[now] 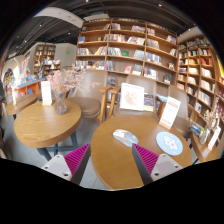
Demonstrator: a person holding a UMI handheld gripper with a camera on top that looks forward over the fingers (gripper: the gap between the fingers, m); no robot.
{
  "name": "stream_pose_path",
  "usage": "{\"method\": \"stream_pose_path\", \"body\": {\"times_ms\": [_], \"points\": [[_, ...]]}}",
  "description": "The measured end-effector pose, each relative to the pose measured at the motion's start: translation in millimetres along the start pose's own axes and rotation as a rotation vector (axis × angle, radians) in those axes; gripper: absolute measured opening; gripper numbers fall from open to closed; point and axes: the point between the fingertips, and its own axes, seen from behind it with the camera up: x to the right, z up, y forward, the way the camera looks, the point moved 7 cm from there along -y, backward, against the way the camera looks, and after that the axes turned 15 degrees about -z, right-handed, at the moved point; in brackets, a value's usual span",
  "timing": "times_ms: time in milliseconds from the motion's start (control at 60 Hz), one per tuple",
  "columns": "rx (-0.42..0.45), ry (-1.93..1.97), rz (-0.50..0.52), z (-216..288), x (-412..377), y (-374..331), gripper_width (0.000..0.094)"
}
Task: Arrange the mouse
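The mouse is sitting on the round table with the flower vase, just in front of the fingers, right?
Not quite. The gripper view shows the mouse on the nearer round table, just ahead of the open fingers, beside a blue disc. The flower vase stands on the other round table, off to the side. The gripper holds nothing.

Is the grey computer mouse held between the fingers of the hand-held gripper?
No, the grey computer mouse lies on the round wooden table, beyond the open fingers of the hand-held gripper.

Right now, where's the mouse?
In the gripper view, the mouse lies on the round wooden table, beyond the open gripper, left of the blue disc.
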Motion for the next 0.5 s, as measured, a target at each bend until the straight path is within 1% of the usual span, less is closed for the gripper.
{"method": "stream_pose_path", "body": {"times_ms": [117,250,500], "points": [[-0.027,0.029,-0.075,-10,29,26,0.0854],[-0.058,0.05,-0.136,-20,54,54,0.0853],[-0.085,0.054,-0.144,-26,55,105,0.0855]]}}
